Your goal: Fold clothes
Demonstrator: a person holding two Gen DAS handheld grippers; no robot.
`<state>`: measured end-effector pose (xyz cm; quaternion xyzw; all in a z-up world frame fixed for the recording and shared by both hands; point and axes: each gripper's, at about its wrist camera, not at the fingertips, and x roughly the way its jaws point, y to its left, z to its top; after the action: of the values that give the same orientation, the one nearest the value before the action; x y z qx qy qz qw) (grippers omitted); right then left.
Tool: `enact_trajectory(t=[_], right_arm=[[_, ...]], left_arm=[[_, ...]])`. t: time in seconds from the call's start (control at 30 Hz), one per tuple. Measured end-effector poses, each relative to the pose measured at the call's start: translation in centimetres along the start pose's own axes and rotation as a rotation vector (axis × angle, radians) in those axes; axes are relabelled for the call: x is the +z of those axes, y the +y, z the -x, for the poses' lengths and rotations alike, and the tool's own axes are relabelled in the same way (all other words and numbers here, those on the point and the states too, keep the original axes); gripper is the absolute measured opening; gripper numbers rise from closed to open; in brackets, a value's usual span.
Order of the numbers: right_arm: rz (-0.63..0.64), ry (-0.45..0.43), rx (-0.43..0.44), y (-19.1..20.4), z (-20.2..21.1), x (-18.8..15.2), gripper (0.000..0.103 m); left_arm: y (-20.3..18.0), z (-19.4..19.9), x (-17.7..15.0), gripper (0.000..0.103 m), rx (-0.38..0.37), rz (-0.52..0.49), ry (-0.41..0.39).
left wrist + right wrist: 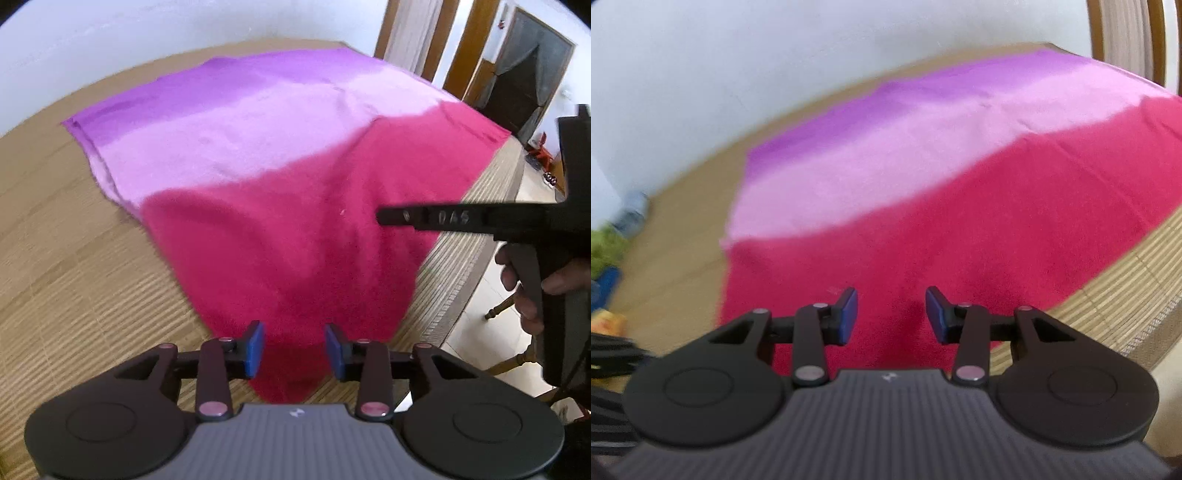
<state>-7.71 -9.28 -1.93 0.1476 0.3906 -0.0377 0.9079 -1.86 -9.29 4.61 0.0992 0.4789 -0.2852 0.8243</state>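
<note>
Currently we note both claws, left claw (294, 349) & right claw (891, 315), apart, gripping nothing; cloth (258, 177) lies flat w/ corner overhanging the table (55, 240) near edge, ready for folding.

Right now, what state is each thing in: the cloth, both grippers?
Cloth: spread flat on the woven mat, red corner hanging over the near edge.
Left gripper: open, empty, above the red corner.
Right gripper: open, empty, over the red band.
</note>
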Motion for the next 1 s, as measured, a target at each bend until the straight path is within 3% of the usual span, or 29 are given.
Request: enact_trajectory(t=[0.13,0.27,0.33,0.4,0.6,0.73,0.83,1.0], right_arm=[[0.018,0.038,-0.077,-1.0,1.5,-1.6,0.041],[-0.058,0.069,-0.05,-3.7,3.7,-2.4,0.042],[-0.139,0.019,-0.036,-5.7,5.2,-2.1,0.042],[-0.237,-0.047,-0.052,-8.6,6.1,-1.4,0.042],[-0.549,-0.188,-0.061,-20.0,7.3,1.6,0.045],[-0.638,-0.158,-0.003,-26.2,6.3,3.6,0.045],[-0.561,-0.096,0.032,-28.7,4.4,5.5,0.045],[-0.364,-0.044,0.046,-29.7,2.4,7.7,0.043]], left_arm=[[0.2,0.1,-0.2,0.041,-0.004,-0.019,0.007],[-0.9,0.1,0.4,0.045,-0.011,-0.045,-0.001],[-1.8,0.0,1.1,0.048,-0.016,-0.062,-0.01],[-3.1,-0.2,1.8,0.056,-0.013,-0.088,-0.025],[-7.9,-2.8,4.7,0.058,0.022,-0.107,-0.038],[-10.9,-5.7,7.3,0.058,0.029,0.002,-0.013],[-13.4,-7.6,8.9,0.058,0.03,0.054,-0.004],[-18.3,-10.1,10.1,0.058,0.11,0.047,-0.003]])
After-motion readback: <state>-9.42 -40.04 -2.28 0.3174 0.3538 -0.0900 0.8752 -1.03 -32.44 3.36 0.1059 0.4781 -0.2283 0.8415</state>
